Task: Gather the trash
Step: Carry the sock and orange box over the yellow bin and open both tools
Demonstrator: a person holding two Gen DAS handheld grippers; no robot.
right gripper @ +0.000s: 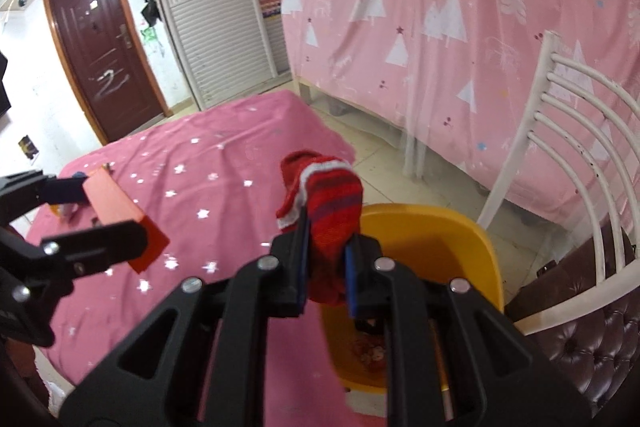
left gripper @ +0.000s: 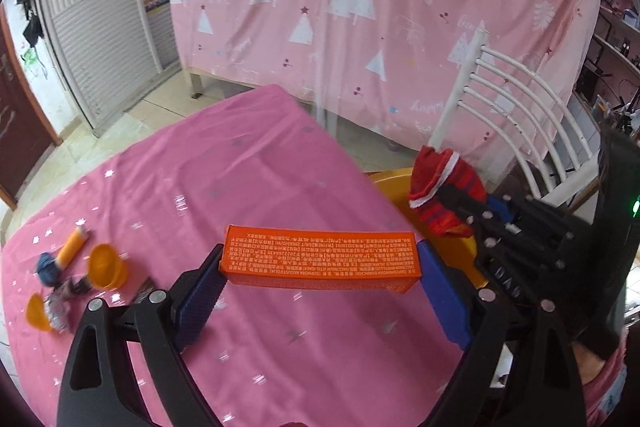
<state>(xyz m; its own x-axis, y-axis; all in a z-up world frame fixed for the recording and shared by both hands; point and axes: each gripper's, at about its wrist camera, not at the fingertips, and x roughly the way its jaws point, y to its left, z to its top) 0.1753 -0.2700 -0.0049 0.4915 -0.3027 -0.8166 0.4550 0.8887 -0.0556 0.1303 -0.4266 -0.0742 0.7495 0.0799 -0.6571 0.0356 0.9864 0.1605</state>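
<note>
while both tongs carry trash, left tongs [left gripper: 320, 283] clamped wide on the orange box [left gripper: 320, 259], right tongs [right gripper: 326, 263] pinching the red sock [right gripper: 334, 203], next is release over the yellow bin [right gripper: 460, 239]

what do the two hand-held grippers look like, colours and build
Both match: the left hand-held gripper and right hand-held gripper have black plastic frames with triangular cut-outs, silver round bolt heads and blue finger pads. The right one's body shows a green light.

Orange box [left gripper: 320, 259] w/ white print, red striped sock [right gripper: 332, 215], yellow bin [right gripper: 432, 243], pink starred tablecloth [left gripper: 240, 167].
</note>
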